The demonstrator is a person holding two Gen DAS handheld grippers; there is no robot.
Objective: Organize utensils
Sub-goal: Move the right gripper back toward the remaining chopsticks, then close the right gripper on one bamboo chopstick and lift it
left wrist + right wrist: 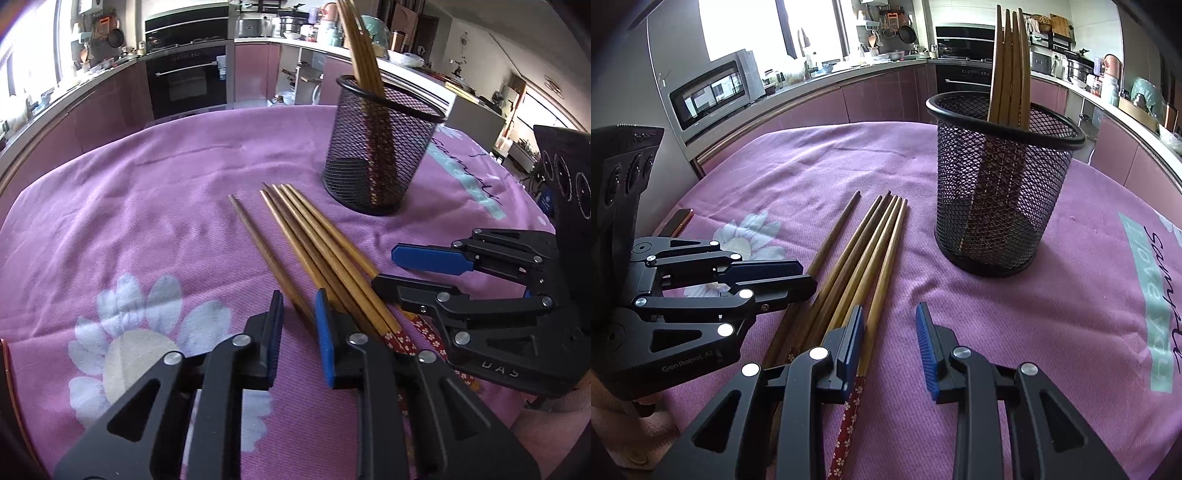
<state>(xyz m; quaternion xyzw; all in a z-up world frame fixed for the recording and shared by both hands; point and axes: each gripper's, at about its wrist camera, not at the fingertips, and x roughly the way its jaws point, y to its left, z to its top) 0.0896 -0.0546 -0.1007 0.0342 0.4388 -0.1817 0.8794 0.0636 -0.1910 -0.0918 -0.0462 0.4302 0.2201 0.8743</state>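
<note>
A black mesh cup point(380, 155) point(1001, 177) stands upright on the pink cloth with several wooden chopsticks point(360, 48) point(1010, 55) leaning in it. A bundle of several chopsticks point(317, 236) point(864, 258) lies in front of it, and a single darker chopstick point(258, 240) point(838, 229) lies just left of the bundle. My left gripper point(298, 295) point(808, 276) straddles the near end of the single chopstick with slack on both sides. My right gripper point(889, 308) point(384, 268) is open at the bundle's right edge, its left finger over the sticks and the outermost stick just inside the gap.
The pink cloth point(147, 192) with a white flower print covers the table. A phone point(681, 219) lies near the left edge. A teal lettered patch point(1160, 295) is to the right of the cup. Kitchen counters and an oven point(186, 79) stand beyond the far edge.
</note>
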